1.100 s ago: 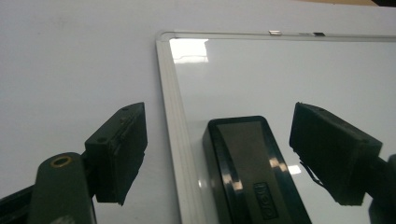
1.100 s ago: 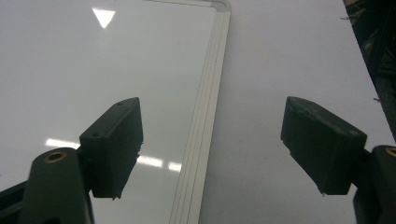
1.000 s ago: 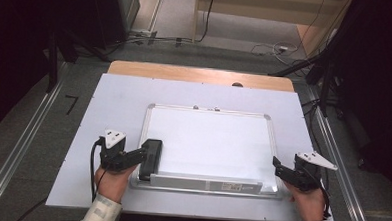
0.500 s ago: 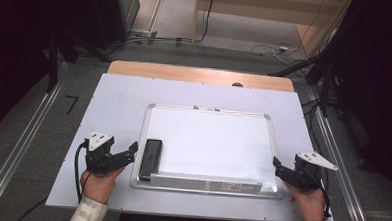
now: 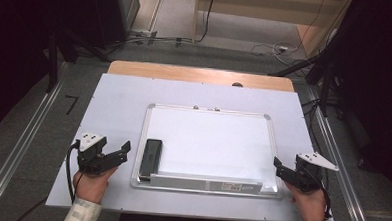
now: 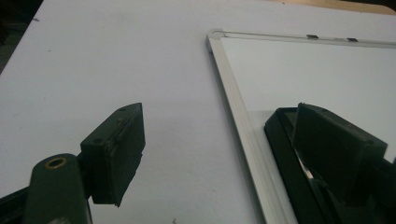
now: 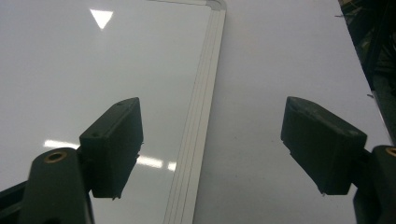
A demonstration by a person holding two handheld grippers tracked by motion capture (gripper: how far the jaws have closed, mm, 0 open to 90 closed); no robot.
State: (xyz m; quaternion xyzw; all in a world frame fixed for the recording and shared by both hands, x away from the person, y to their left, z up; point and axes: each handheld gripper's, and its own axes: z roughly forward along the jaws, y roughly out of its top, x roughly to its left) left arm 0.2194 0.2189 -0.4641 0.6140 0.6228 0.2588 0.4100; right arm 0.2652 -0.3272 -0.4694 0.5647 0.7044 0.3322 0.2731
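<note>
A silver-framed whiteboard (image 5: 212, 141) lies flat on the white table sheet (image 5: 114, 107). A black eraser (image 5: 152, 156) rests on the board's left side, just inside the frame. My left gripper (image 5: 122, 153) stands open a short way left of the eraser, off the board, touching nothing. In the left gripper view the eraser (image 6: 282, 149) sits behind the right jaw of that gripper (image 6: 224, 158), and the board's frame (image 6: 233, 93) runs between the jaws. My right gripper (image 5: 280, 169) is open at the board's lower right corner, straddling the frame edge (image 7: 201, 121) with its jaws (image 7: 217, 149) empty.
A pen tray strip (image 5: 206, 183) runs along the board's near edge. Bare wood of the table (image 5: 200, 75) shows past the sheet. Metal rails (image 5: 27, 138) flank both sides, with cables and dark stands on the floor beyond.
My left gripper has pulled back to the left, away from the eraser it was at, leaving the eraser on the board. The right gripper has stayed put.
</note>
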